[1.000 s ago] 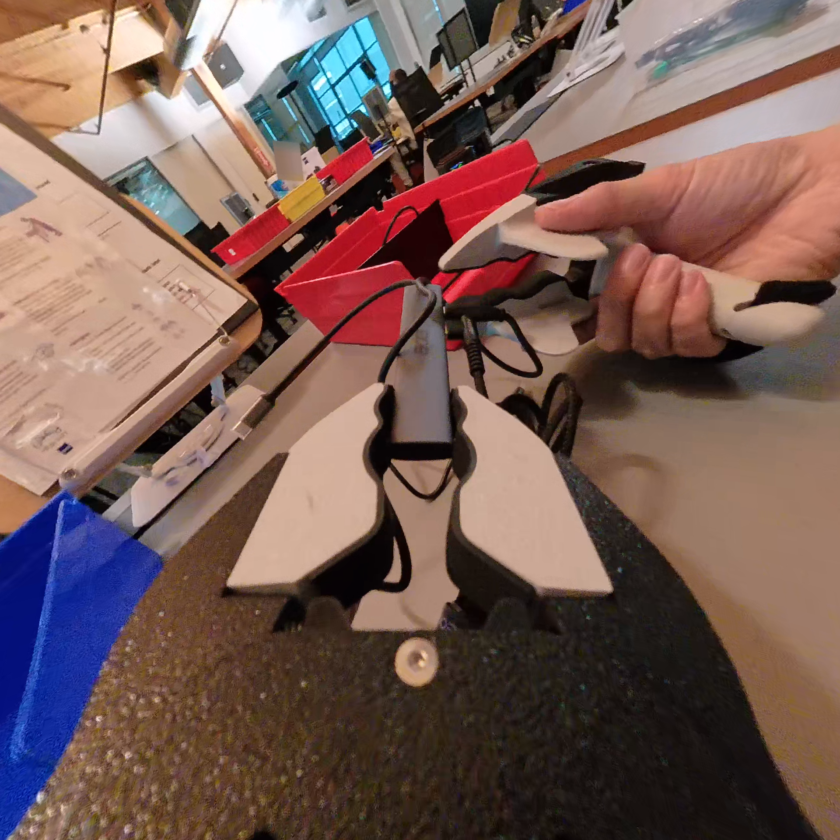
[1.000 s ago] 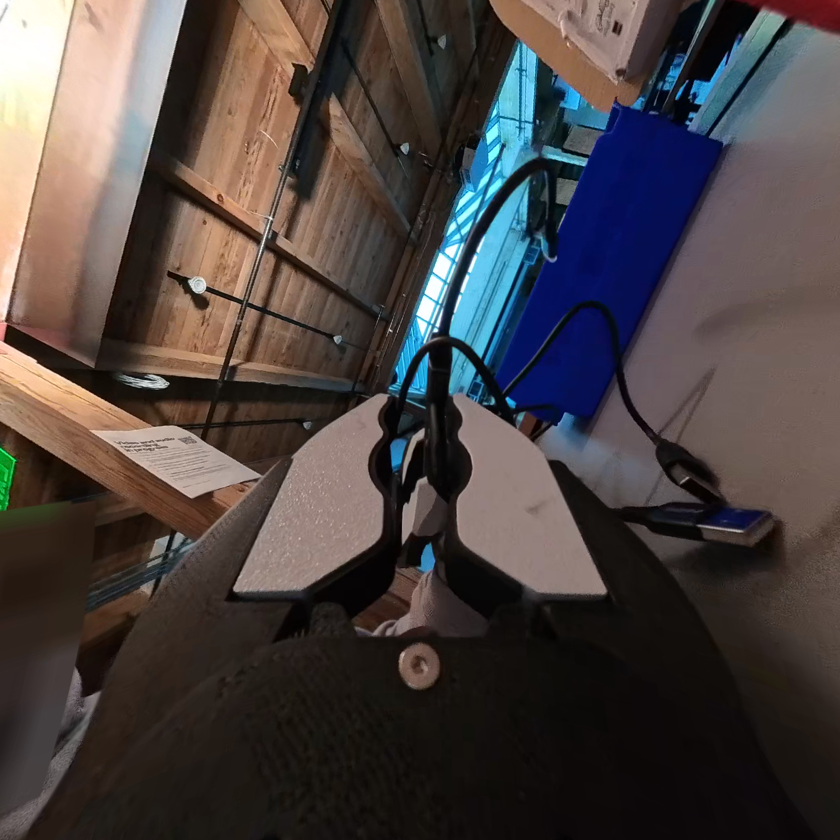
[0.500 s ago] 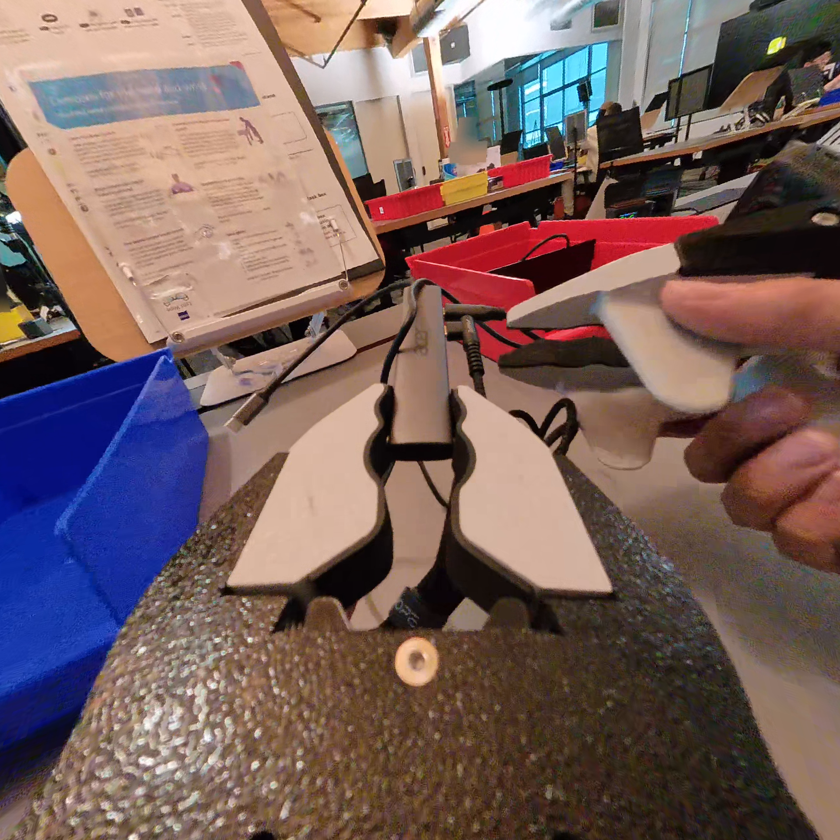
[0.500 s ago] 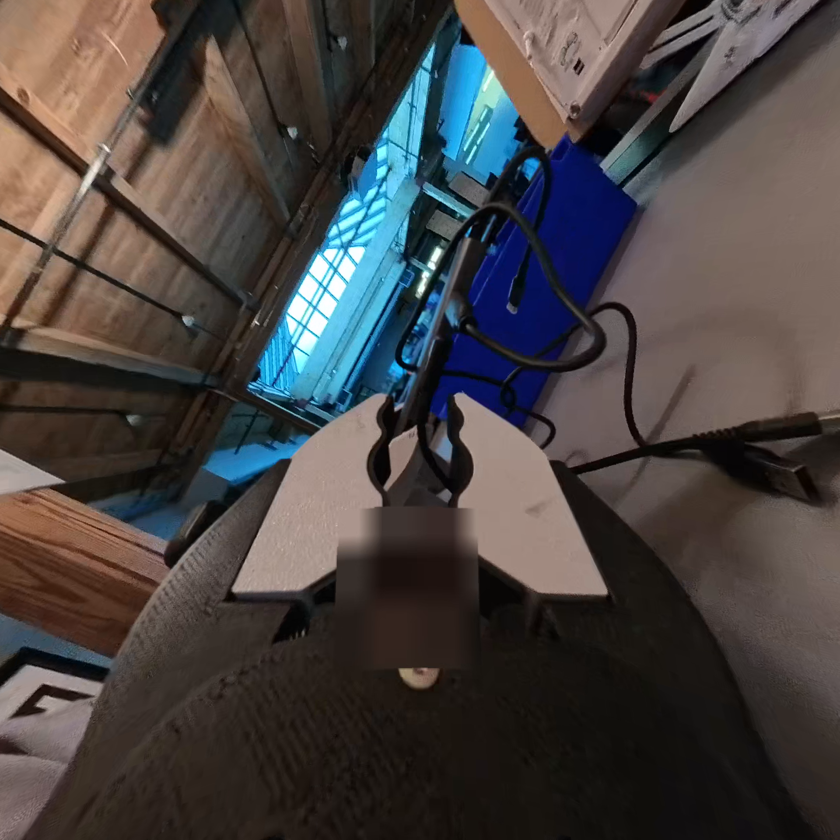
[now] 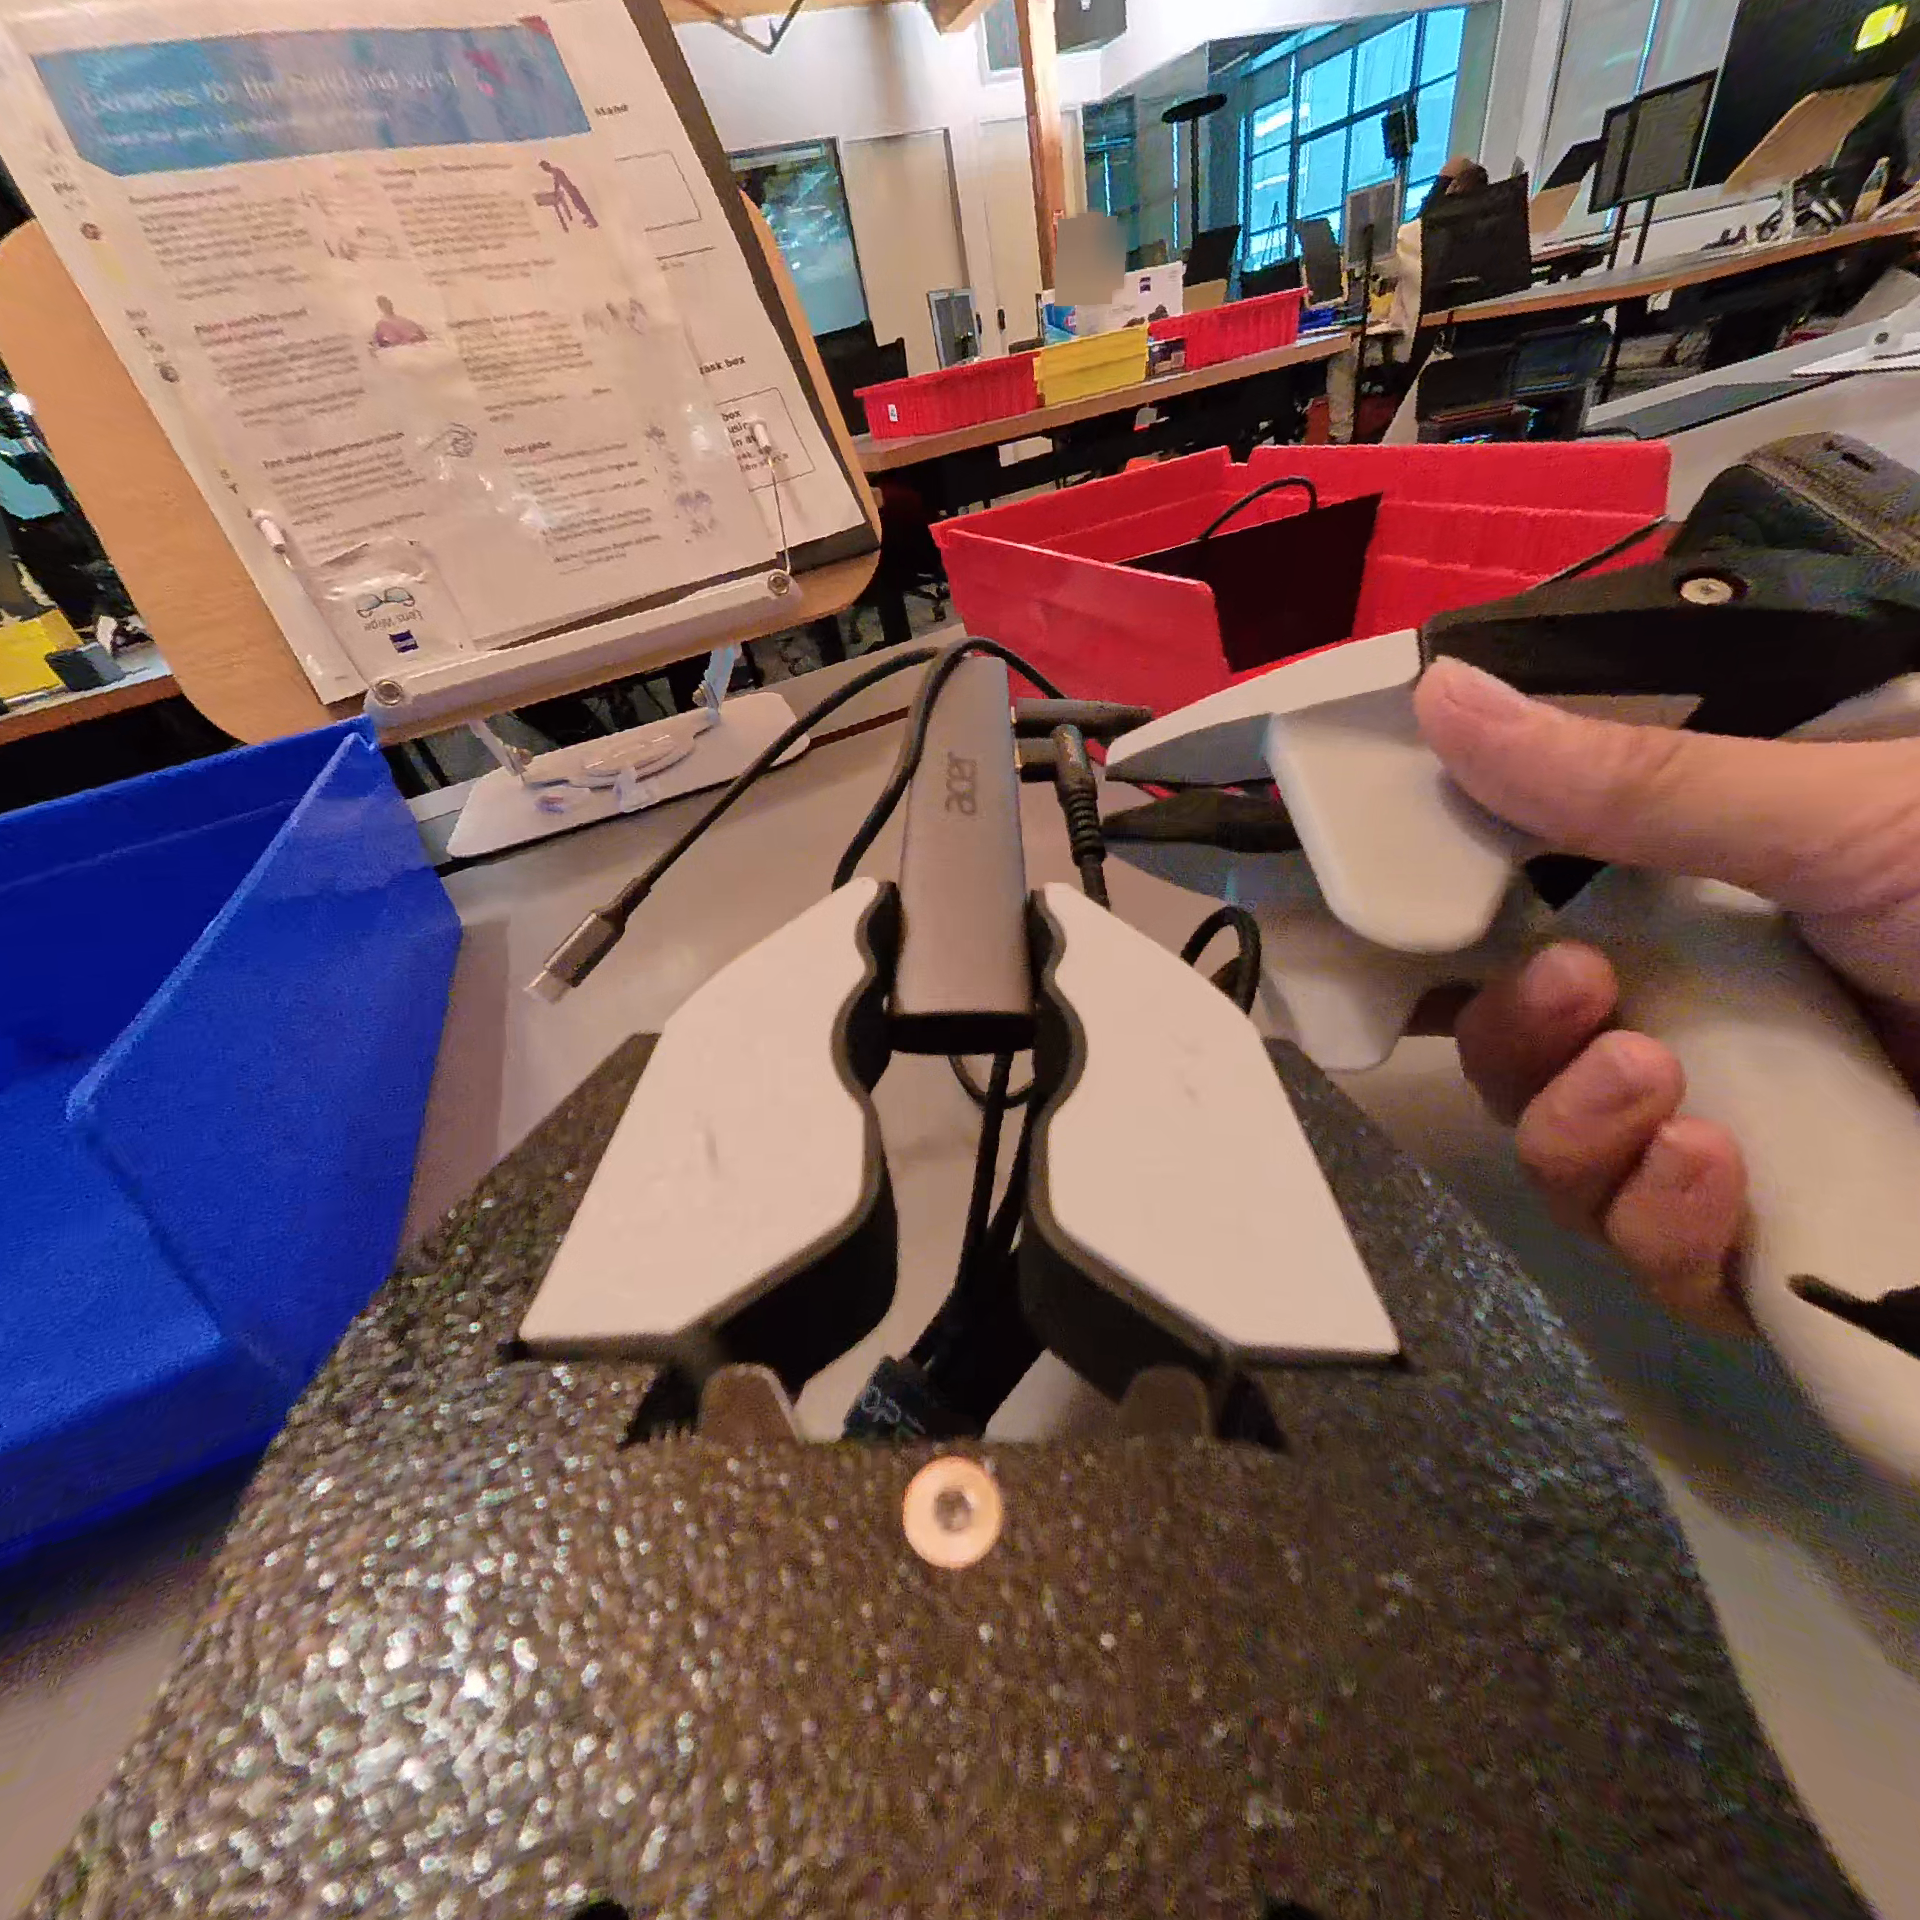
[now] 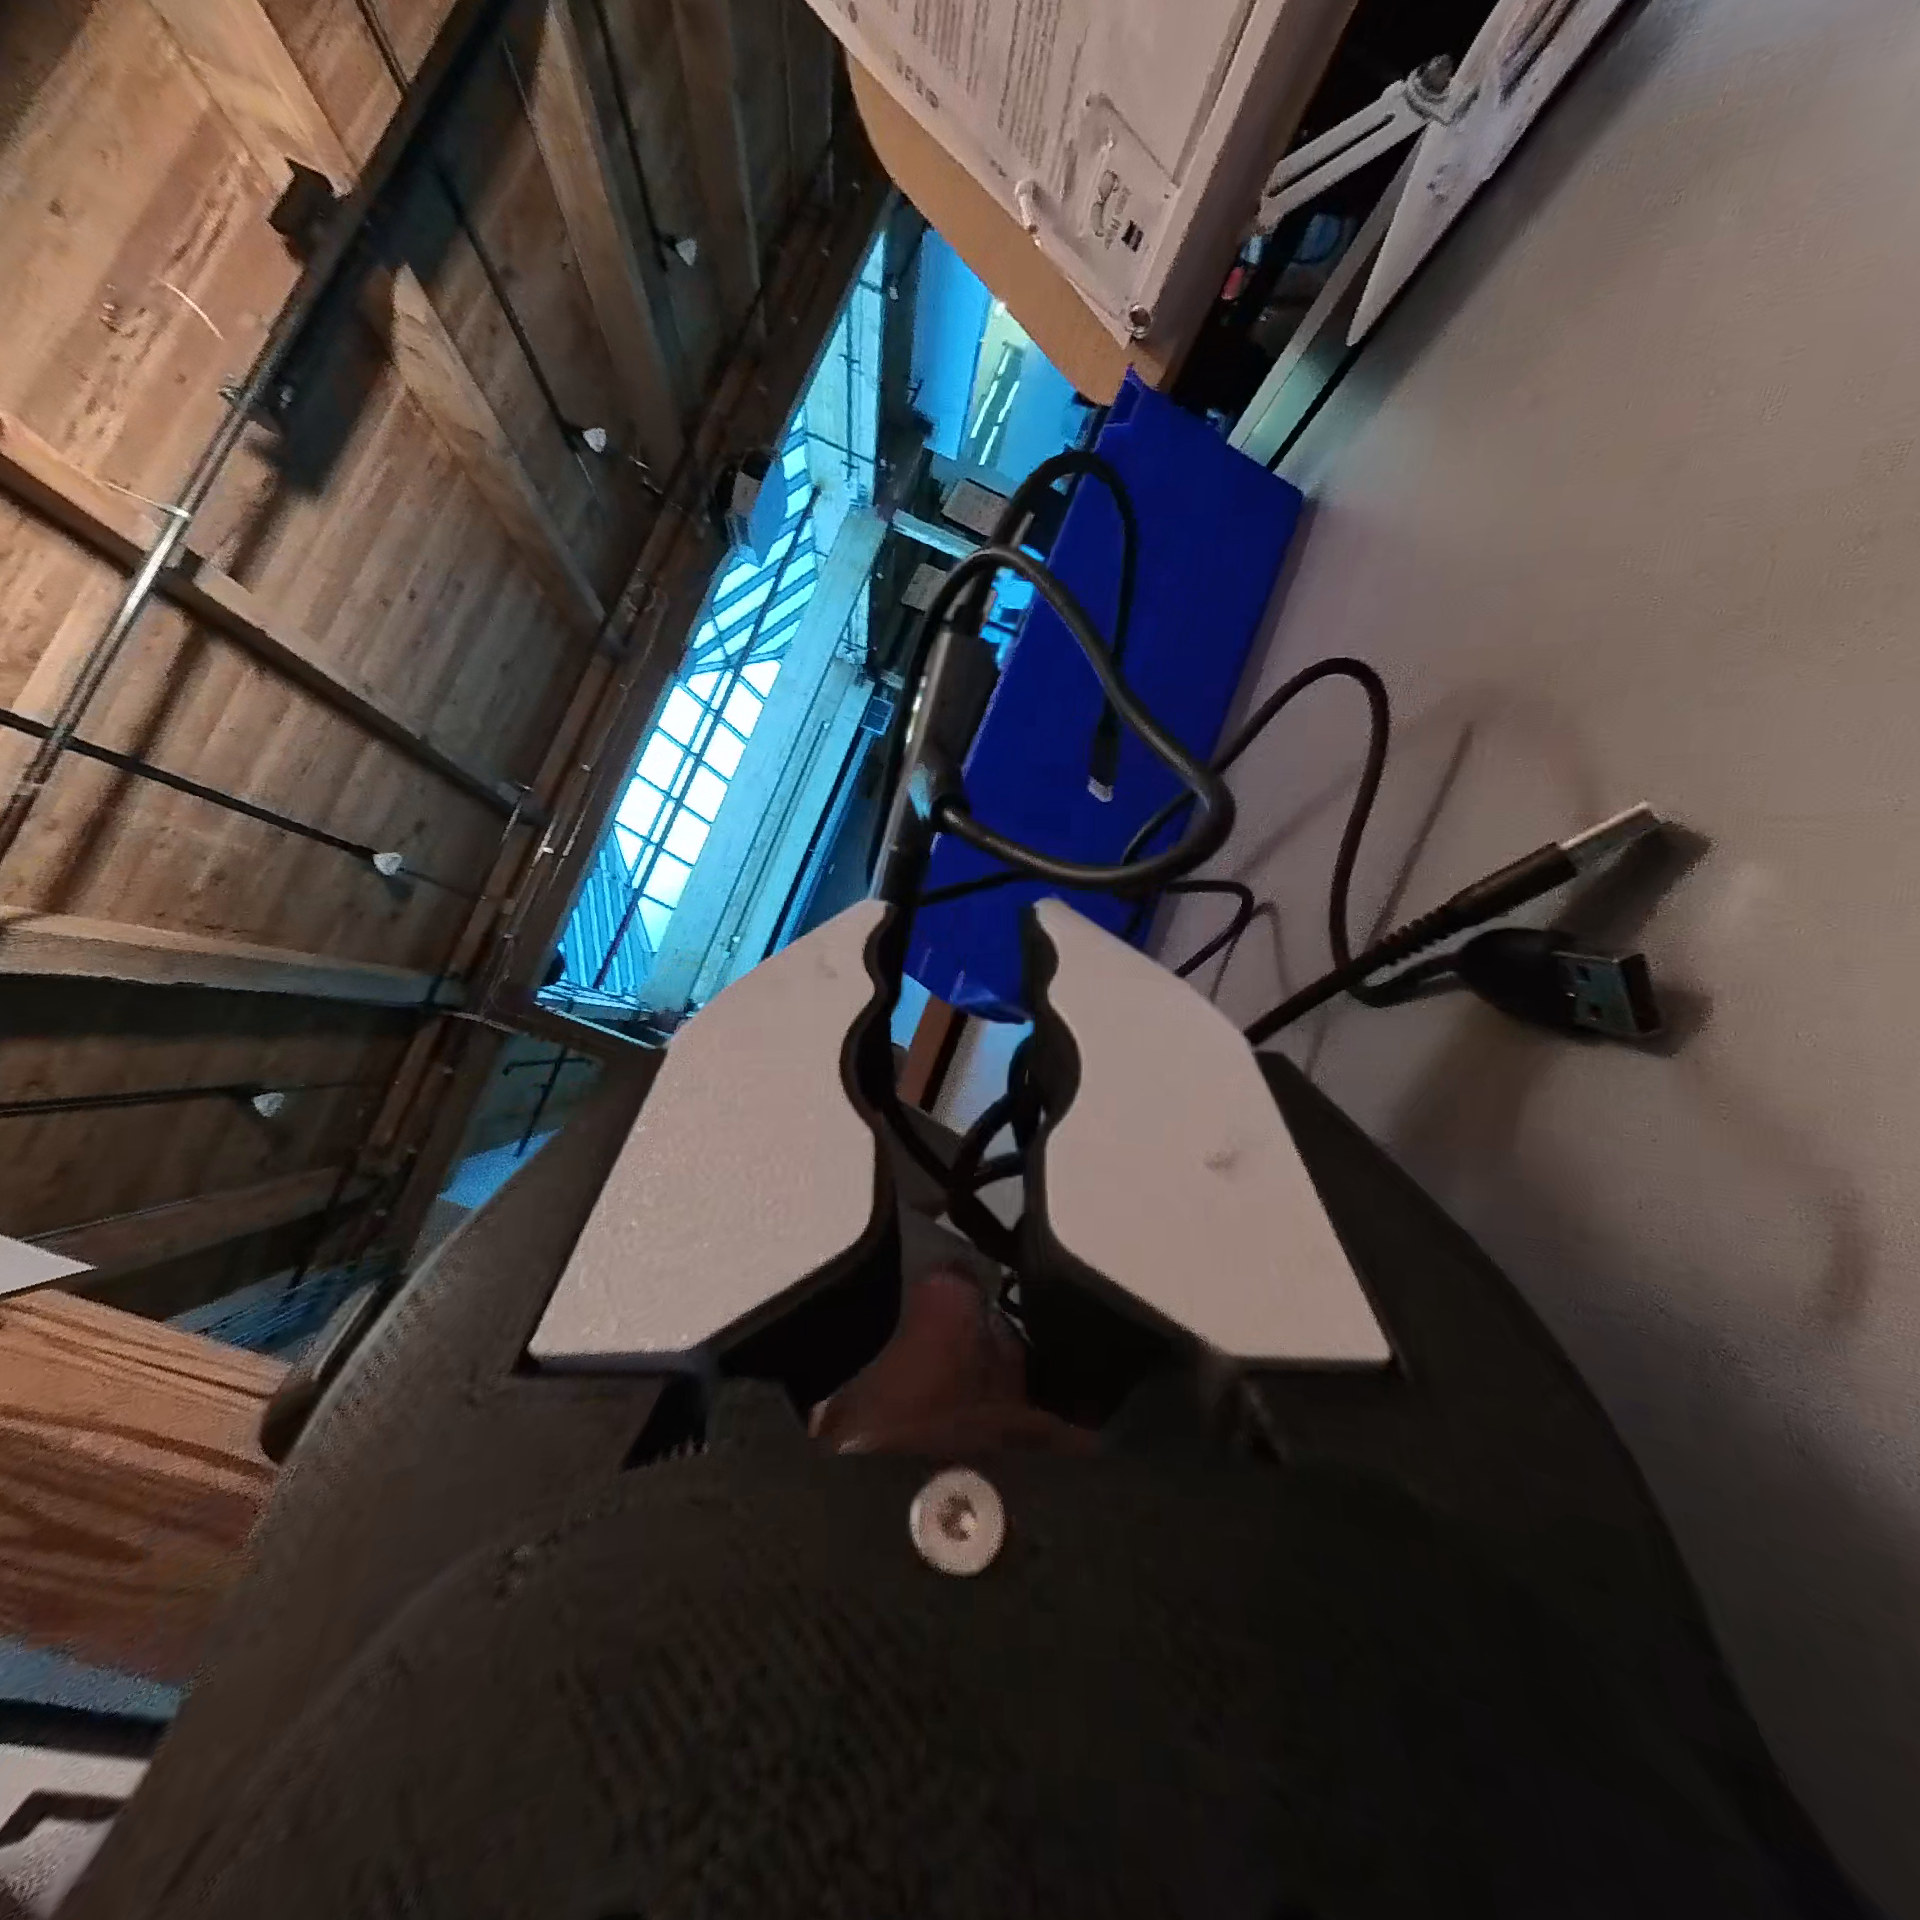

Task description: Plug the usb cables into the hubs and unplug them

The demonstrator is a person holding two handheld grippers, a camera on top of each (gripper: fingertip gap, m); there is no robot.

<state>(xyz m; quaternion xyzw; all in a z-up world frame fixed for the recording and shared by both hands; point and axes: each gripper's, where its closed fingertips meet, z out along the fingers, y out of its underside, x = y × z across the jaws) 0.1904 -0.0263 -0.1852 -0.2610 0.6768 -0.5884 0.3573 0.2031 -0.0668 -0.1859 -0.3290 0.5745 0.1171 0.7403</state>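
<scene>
My left gripper (image 5: 961, 920) is shut on the near end of a slim grey USB hub (image 5: 961, 821) and holds it above the table, pointing away. The hub's own black cable ends in a loose plug (image 5: 569, 958). Two black cable plugs (image 5: 1070, 774) sit at the hub's right side. My right gripper (image 5: 1117, 790), held by a hand, is just right of those plugs with its jaws apart. In the right wrist view the right gripper (image 6: 961, 920) is open; a black cable passes loosely between the fingers and the hub (image 6: 940, 707) is edge-on beyond the tips.
A blue bin (image 5: 208, 1039) stands at the left and a red bin (image 5: 1091, 613) behind the hub. A document stand (image 5: 416, 364) is at the back left. Two loose USB-A plugs (image 6: 1590, 987) lie on the grey table (image 6: 1662, 520). Spacing between my two grippers at the tips: around 5 cm.
The left gripper has levelled out with the hub still in it. The right gripper held a black plug between its fingers a second ago; now the plug lies beyond its tips.
</scene>
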